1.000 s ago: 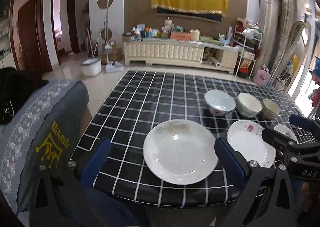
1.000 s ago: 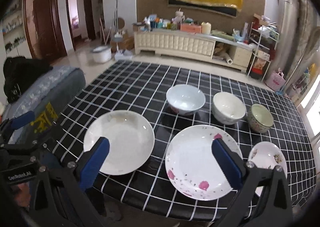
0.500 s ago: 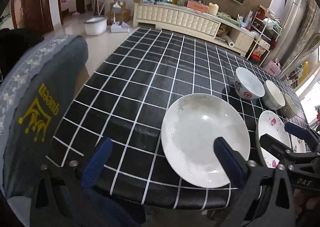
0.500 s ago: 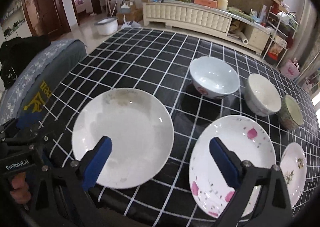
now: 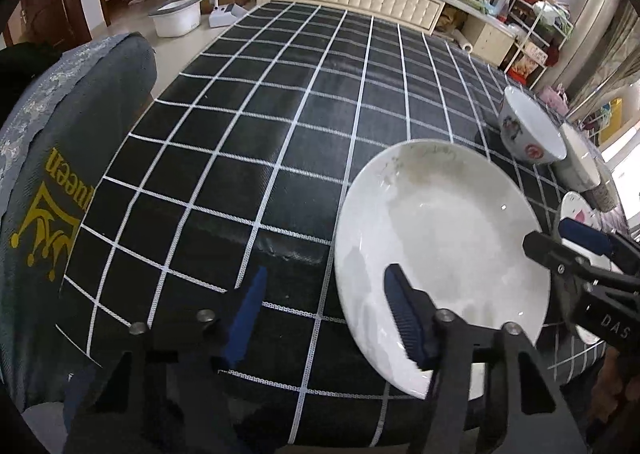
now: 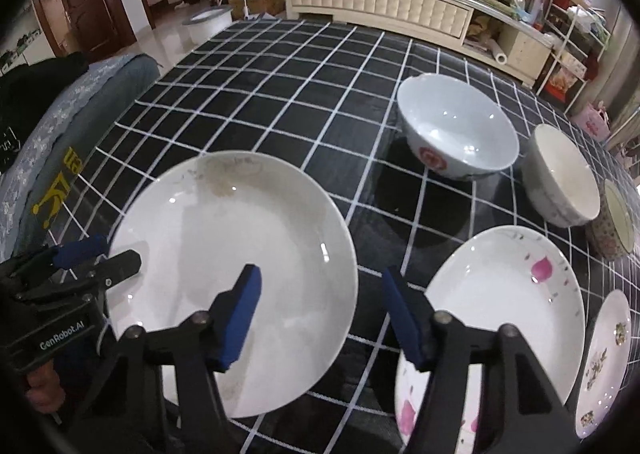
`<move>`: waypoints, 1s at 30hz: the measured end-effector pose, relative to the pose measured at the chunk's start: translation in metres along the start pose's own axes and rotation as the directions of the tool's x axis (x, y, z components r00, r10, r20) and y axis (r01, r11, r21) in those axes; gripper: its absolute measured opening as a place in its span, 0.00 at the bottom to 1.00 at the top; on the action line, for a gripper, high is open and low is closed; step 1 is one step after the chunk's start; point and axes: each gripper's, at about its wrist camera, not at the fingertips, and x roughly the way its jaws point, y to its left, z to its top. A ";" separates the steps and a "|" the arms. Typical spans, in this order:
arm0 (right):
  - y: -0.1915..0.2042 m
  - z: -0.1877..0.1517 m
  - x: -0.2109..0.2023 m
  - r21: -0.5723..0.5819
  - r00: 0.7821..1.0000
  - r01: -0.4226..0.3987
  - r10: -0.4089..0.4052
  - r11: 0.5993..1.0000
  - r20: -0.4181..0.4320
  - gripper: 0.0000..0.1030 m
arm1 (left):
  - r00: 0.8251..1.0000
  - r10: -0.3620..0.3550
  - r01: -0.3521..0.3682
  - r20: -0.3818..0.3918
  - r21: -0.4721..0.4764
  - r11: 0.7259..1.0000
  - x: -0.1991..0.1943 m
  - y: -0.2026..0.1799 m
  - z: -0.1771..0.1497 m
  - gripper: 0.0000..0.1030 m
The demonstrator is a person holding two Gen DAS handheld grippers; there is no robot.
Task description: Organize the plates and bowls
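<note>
Left tongs (image 5: 324, 318) open at white plate's (image 5: 436, 254) left rim, right tongs (image 6: 320, 314) open between white plate and pink-flowered plate (image 6: 508, 302), checked table (image 6: 300, 102).

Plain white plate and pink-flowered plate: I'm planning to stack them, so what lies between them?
Only bare checked tablecloth separates the plain white plate from the pink-flowered plate, seen in the right wrist view.

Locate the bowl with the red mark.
In the right wrist view, the bowl stands right of centre on the table, behind the pink-flowered plate and left of the plain bowl.
</note>
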 end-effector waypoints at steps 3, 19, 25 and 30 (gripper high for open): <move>-0.001 0.000 0.008 -0.002 1.000 0.014 -0.014 1.000 -0.027 0.58 | 1.000 -0.005 0.005 -0.028 0.016 1.000 0.008 -0.002 -0.004 0.37; -0.011 -0.009 0.017 0.056 0.999 -0.003 0.006 0.998 -0.047 0.27 | 0.997 -0.055 0.058 -0.054 0.060 0.997 0.017 -0.015 0.004 0.22; -0.013 -0.002 0.011 0.086 0.999 -0.017 0.019 0.996 -0.028 0.27 | 0.997 -0.062 0.065 -0.048 0.070 0.995 0.013 -0.019 0.008 0.22; -0.006 0.002 0.013 0.076 0.999 -0.018 0.020 0.997 -0.027 0.27 | 0.998 -0.047 0.049 -0.031 0.060 0.997 0.008 -0.016 0.012 0.22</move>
